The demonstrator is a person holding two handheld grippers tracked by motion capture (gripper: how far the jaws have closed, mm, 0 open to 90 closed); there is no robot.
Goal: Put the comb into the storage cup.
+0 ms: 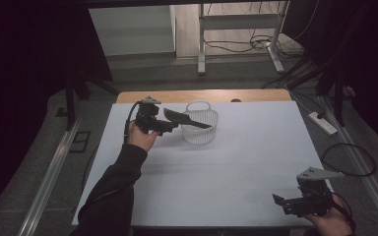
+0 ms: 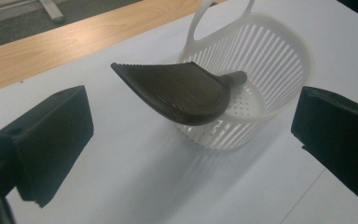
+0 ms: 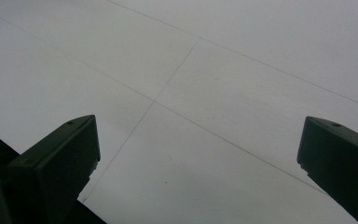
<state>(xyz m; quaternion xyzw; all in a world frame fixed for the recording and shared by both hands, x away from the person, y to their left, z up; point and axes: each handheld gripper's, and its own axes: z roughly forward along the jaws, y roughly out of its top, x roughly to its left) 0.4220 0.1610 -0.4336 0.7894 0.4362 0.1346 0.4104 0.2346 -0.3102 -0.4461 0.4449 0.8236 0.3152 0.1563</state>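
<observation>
the left gripper (image 2: 186, 135) has its jaws spread wide with nothing between the pads; both black fingers (image 2: 51, 140) stand clear of the dark ribbed spatula (image 2: 177, 91), which lies just ahead of them. the spatula rests across the rim of the white slotted basket (image 2: 270, 60), its broad blade jutting out over the near rim toward the gripper and its handle end dipping down inside. the basket stands upright on the white table (image 2: 135, 186), its loop handle on the far side, near the strip of bare wood (image 2: 74, 44) along the table's far edge. in the high view the left gripper (image 1: 170, 128) sits just left of the basket (image 1: 203, 129), held by a sleeved arm.

the right gripper (image 3: 191, 158) is released too, jaws wide apart over bare white table with faint seam lines. in the high view it (image 1: 281, 201) sits at the near right corner, close to the table's edge, well apart from the basket, with a wide open stretch of tabletop between the two hands.
</observation>
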